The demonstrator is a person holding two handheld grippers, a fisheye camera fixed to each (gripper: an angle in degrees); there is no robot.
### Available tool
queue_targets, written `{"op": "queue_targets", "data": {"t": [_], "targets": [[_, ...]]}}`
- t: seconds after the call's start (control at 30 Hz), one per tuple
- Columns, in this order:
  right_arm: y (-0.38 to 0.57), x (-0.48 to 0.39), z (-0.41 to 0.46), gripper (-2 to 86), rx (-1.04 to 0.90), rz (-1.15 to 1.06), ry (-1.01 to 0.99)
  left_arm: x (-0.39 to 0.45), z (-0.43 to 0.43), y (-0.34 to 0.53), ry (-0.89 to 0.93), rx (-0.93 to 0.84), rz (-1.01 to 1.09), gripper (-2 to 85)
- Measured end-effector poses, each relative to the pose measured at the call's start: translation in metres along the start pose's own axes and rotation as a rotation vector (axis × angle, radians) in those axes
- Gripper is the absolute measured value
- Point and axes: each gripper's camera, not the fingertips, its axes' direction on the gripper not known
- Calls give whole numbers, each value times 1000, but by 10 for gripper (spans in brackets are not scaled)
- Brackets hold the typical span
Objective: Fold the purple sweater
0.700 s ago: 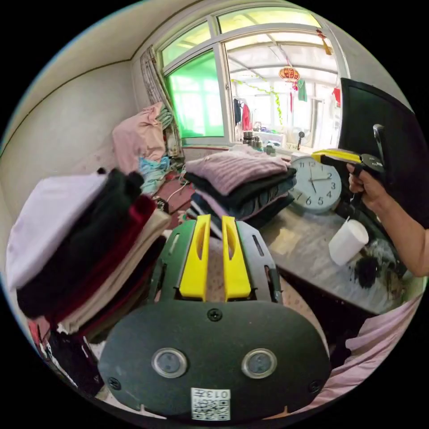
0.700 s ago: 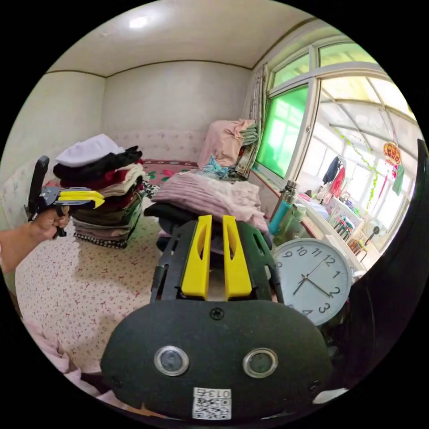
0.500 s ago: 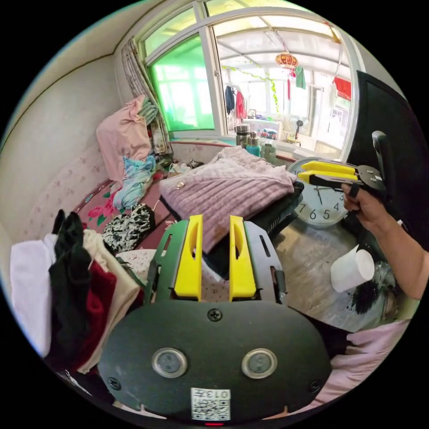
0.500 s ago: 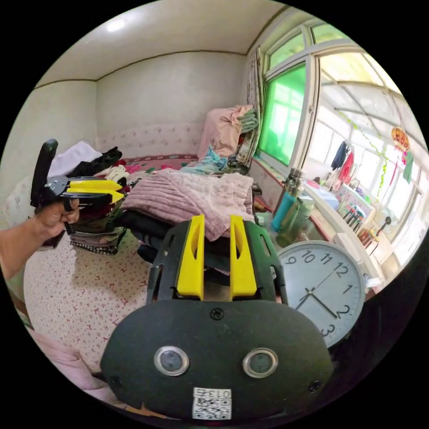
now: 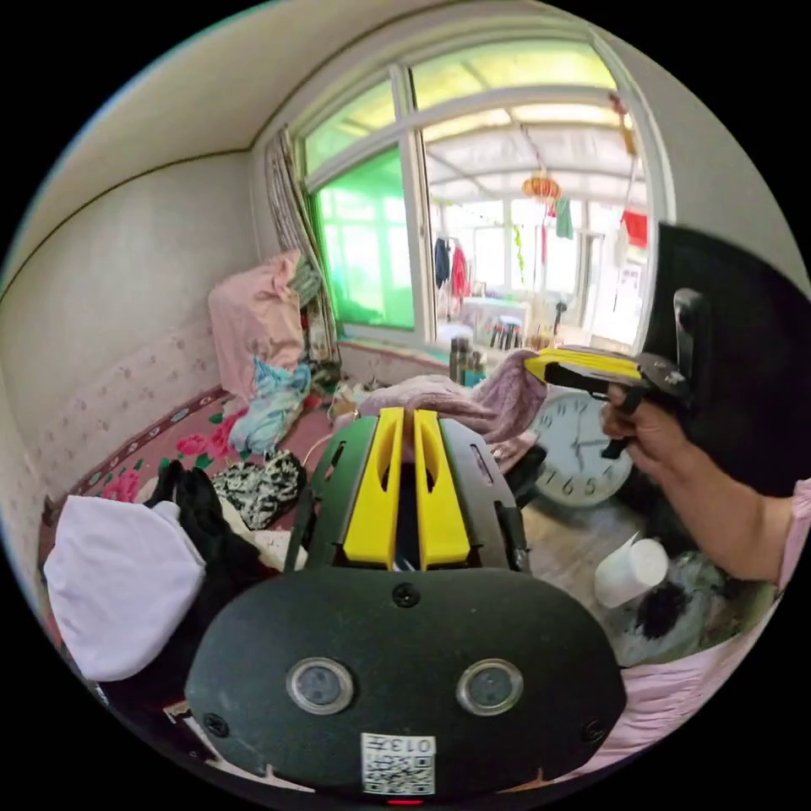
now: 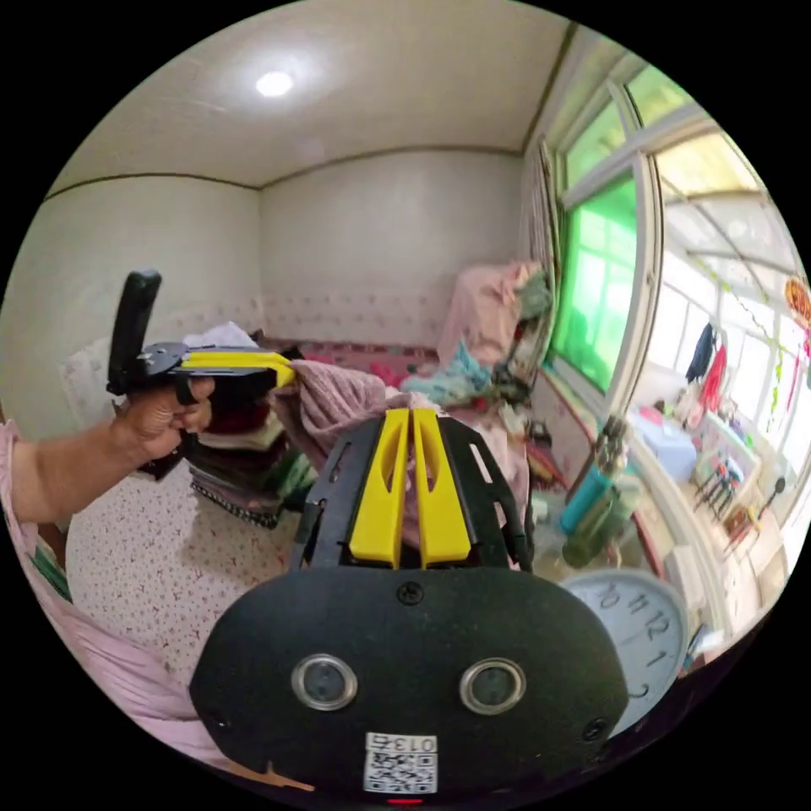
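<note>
Both grippers pinch the purple sweater (image 5: 473, 404) and hold it up between them — the left gripper (image 5: 404, 414) clamps one edge, the right gripper (image 6: 411, 414) clamps another, jaws closed on the knit — above folded clothes (image 6: 245, 439), near a wall clock (image 5: 579, 456)

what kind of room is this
Most likely a lived-in bedroom at home: a floral-print bed surface, a stack of folded clothes, a large window and a wall clock propped on the side table.
</note>
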Motion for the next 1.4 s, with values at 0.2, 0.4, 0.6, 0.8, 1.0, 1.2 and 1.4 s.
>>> {"op": "queue_targets", "data": {"t": [0.2,0.4,0.6,0.8,1.0,1.2,1.4], "targets": [[-90,-118,-164,4,484,-214,-47,-3,-213,10,56,348,48,-2],[-113,-242,-240,4,724,-292,-219,5,-393,99,21,459,118,-3],[-106,-386,-173,4,550,-291,-461,-14,-474,231,-53,199,-45,-3],[-26,-517,-29,6,-11,-253,-661,-86,-520,432,-229,-112,-567,-2],[81,-533,21,26,-282,-86,-613,-99,-580,558,-454,-194,-851,15],[168,-592,62,97,-628,-132,-706,-75,-518,580,-322,-473,-655,120],[224,-669,116,51,-877,-294,-797,-75,-448,598,-298,-760,-554,62]]}}
